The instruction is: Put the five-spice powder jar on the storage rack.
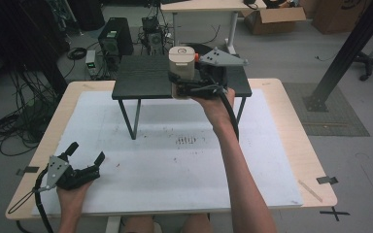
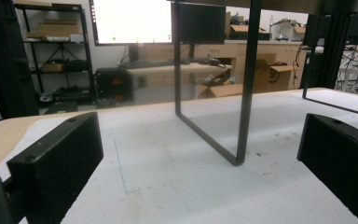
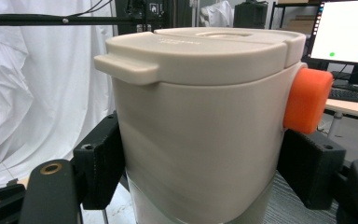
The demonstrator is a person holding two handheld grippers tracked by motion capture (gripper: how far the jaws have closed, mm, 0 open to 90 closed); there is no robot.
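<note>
Forearms are entering from the bottom edge of the high view, one on each side. Nearest, at the lower left of the frame, the left claw point(image 1: 85, 153) is resting low over the white mat point(image 1: 175, 174) that is covering the worktop point(image 1: 291, 131), its jaws standing wide apart with nothing between them. In the left gripper view those same jaws are framing bare mat and the thin black legs of a stand point(image 2: 242, 93).

Farther up, right of centre in the high view, the right hand point(image 1: 213, 104) is gripping the right claw point(image 1: 180, 87), which is clamping a beige canister point(image 1: 182, 70) by its sides. The canister is standing upright, at the front edge of the low black stand point(image 1: 141, 77) in the upper middle of the frame; whether its base is touching the stand I cannot tell. In the right gripper view the canister point(image 3: 200, 126) is sitting squeezed between both black pads, its lid point(image 3: 200, 51) on top and an orange knob point(image 3: 307, 100) sticking out at the right side.

Beyond the worktop, cardboard boxes point(image 1: 272, 19) are lying on the floor at the upper right.
</note>
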